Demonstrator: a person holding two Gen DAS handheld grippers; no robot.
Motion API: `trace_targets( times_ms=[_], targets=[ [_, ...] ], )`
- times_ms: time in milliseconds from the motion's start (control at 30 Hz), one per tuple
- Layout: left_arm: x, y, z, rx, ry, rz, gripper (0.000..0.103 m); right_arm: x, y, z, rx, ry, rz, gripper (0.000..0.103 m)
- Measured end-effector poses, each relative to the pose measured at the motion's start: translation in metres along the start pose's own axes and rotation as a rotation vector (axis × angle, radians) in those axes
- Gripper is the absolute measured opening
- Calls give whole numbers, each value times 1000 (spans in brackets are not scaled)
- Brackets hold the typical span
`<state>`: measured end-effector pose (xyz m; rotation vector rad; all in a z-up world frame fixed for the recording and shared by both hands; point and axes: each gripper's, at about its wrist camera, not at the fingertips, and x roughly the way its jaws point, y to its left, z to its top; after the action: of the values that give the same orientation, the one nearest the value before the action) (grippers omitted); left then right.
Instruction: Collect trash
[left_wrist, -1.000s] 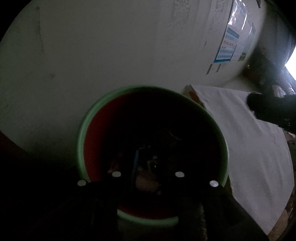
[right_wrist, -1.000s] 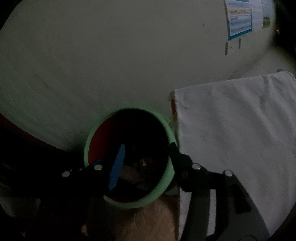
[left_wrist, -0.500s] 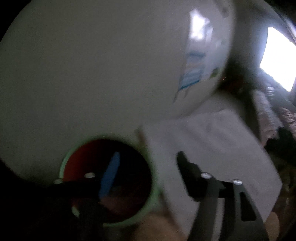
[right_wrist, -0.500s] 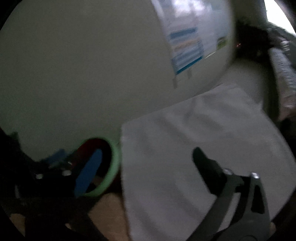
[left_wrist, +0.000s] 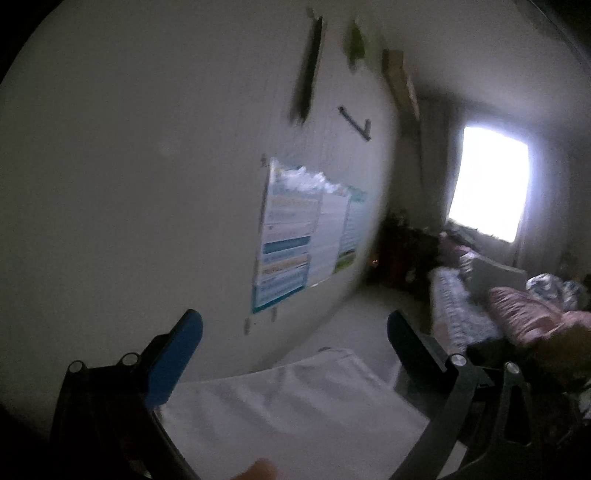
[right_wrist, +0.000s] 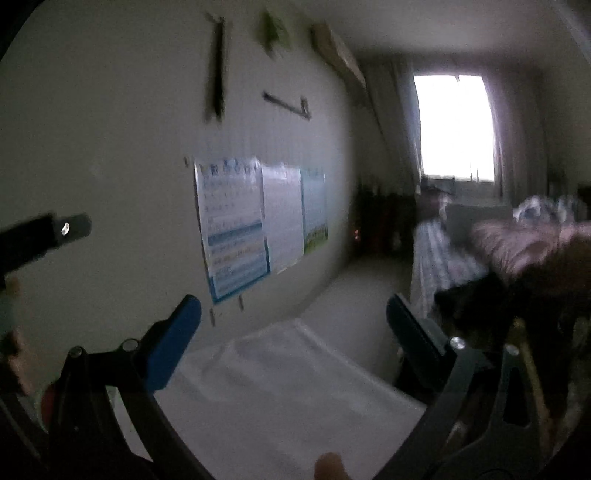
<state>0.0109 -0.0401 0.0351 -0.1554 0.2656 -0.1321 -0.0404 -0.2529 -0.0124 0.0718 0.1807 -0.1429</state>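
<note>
Both grippers wide apart and empty over the white cloth; no trash or bin can be made out in either blurred view.

The white cloth (left_wrist: 295, 413) is the landmark: it lies low in both wrist views, under the tools. Above it the left gripper (left_wrist: 295, 326) has just been opening, its blue-padded jaws far apart with nothing between them. The right gripper (right_wrist: 293, 310) stands just as wide, also empty. A dark tool tip shows at the left edge of the right view. Behind the cloth a pale wall (right_wrist: 110, 129) carries a poster (right_wrist: 232, 225). To the cloth's right lies a bed (right_wrist: 443, 254), beyond it a bright window (right_wrist: 456, 125).
</note>
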Motion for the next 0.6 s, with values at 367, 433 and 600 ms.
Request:
trace_targets(
  times_ms=[367, 433, 600],
  targets=[
    [1, -11, -7, 108, 87, 53, 95, 5, 6, -11, 22, 120, 70, 99],
    [3, -7, -8, 108, 96, 56, 95, 5, 7, -15, 33, 138, 80, 99],
    [-1, -1, -8, 106, 100, 62, 95, 11, 9, -16, 48, 164, 73, 99]
  ],
)
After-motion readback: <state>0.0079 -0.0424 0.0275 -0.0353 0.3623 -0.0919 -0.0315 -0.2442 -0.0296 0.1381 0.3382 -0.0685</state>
